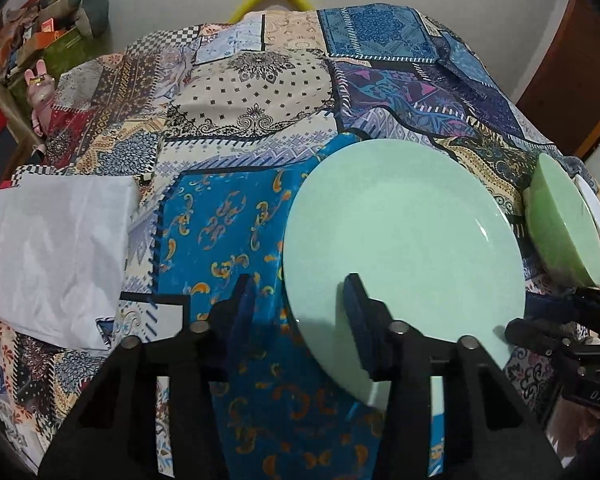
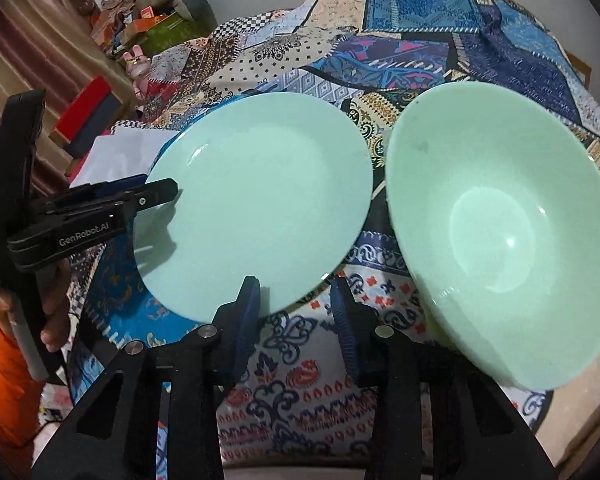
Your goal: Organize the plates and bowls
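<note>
A mint green plate (image 1: pixel 404 248) lies on the patterned cloth; it also shows in the right wrist view (image 2: pixel 260 204). A mint green bowl (image 2: pixel 504 240) sits right of it, seen edge-on in the left wrist view (image 1: pixel 564 220). My left gripper (image 1: pixel 300 300) is open, its jaws straddling the plate's left rim, right finger over the plate, left finger over the cloth; it also shows from the side (image 2: pixel 156 194). My right gripper (image 2: pixel 294 304) is open and empty, just below the plate's near rim, left of the bowl.
A patchwork cloth (image 1: pixel 228 216) covers the table. A white folded sheet (image 1: pixel 56 252) lies at the left. A white dish rim (image 1: pixel 598 208) shows behind the bowl. Boxes and toys (image 2: pixel 140 24) stand beyond the table's far left edge.
</note>
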Demonstrator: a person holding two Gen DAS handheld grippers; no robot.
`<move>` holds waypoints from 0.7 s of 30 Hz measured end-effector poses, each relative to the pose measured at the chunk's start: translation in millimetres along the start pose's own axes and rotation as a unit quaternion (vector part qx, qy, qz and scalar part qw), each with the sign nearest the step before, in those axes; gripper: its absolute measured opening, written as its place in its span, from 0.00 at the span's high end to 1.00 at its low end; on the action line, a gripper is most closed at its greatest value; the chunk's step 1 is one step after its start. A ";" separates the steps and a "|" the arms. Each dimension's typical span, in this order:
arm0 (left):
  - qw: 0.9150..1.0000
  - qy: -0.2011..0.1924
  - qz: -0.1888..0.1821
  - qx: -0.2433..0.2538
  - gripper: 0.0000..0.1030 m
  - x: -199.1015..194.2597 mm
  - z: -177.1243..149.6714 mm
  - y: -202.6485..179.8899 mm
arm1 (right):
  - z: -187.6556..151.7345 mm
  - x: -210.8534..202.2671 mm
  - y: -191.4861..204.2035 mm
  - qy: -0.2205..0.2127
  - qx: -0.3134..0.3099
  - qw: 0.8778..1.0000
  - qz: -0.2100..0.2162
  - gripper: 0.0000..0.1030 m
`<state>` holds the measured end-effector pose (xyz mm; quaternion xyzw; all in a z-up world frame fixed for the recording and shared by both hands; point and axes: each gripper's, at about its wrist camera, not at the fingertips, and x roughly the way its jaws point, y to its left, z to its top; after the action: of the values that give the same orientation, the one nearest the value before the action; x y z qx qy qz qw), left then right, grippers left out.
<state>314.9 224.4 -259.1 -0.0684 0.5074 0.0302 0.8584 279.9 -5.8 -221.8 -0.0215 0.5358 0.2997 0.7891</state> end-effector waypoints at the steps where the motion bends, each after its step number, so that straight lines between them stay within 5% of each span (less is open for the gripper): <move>1: 1.000 -0.002 -0.001 0.000 0.61 0.6 0.1 0.5 | 1.4 1.8 0.0 0.003 0.002 1.000 0.000 0.72; 6: 0.999 -0.019 0.008 0.027 0.83 -13.9 -7.1 -3.7 | 3.0 4.3 1.8 0.007 -0.002 1.000 0.007 0.73; 21: 1.000 0.017 -0.010 -0.010 0.83 -50.6 -68.5 9.2 | -22.3 -3.7 33.2 0.042 -0.058 0.996 0.057 0.73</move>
<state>229.9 224.2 -248.2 -0.0828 0.5208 0.0252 0.8493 244.0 11.8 -218.6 -0.0488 0.5508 0.3737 0.7447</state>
